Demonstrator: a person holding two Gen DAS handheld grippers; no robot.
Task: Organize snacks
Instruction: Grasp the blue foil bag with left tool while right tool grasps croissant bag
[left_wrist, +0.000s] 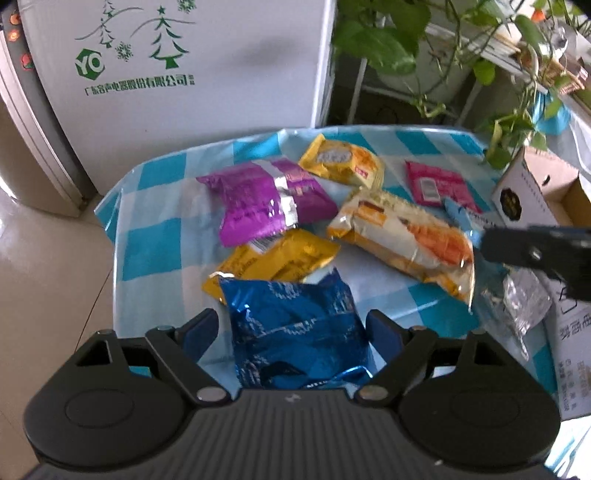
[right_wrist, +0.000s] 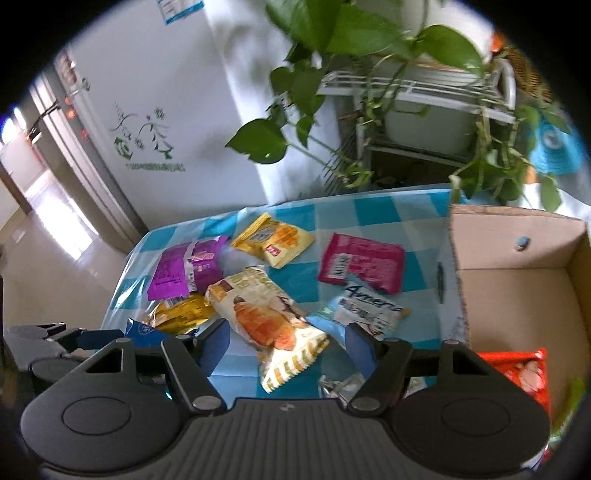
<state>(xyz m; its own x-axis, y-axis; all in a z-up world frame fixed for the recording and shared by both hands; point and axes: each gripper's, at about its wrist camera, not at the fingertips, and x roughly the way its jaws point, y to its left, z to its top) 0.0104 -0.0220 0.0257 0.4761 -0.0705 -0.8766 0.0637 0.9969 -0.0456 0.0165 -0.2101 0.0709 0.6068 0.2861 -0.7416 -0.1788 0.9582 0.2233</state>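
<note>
Several snack packets lie on a blue-checked tablecloth (left_wrist: 155, 251). My left gripper (left_wrist: 293, 328) stands open over the near edge, and a blue foil packet (left_wrist: 295, 332) lies between its fingers with the pads just beside it. Past it are a yellow packet (left_wrist: 273, 262), a purple packet (left_wrist: 258, 206) and a pink packet (left_wrist: 439, 184). My right gripper (right_wrist: 287, 345) is open, its fingers on either side of the near end of a croissant bag (right_wrist: 273, 325). A light blue packet (right_wrist: 369, 314) lies by its right finger.
An open cardboard box (right_wrist: 517, 295) at the table's right holds a red packet (right_wrist: 517, 369). A crumpled clear wrapper (left_wrist: 524, 302) lies near it. A white appliance (left_wrist: 177, 55) stands behind the table, and a leafy plant (right_wrist: 332, 37) hangs over the far right corner.
</note>
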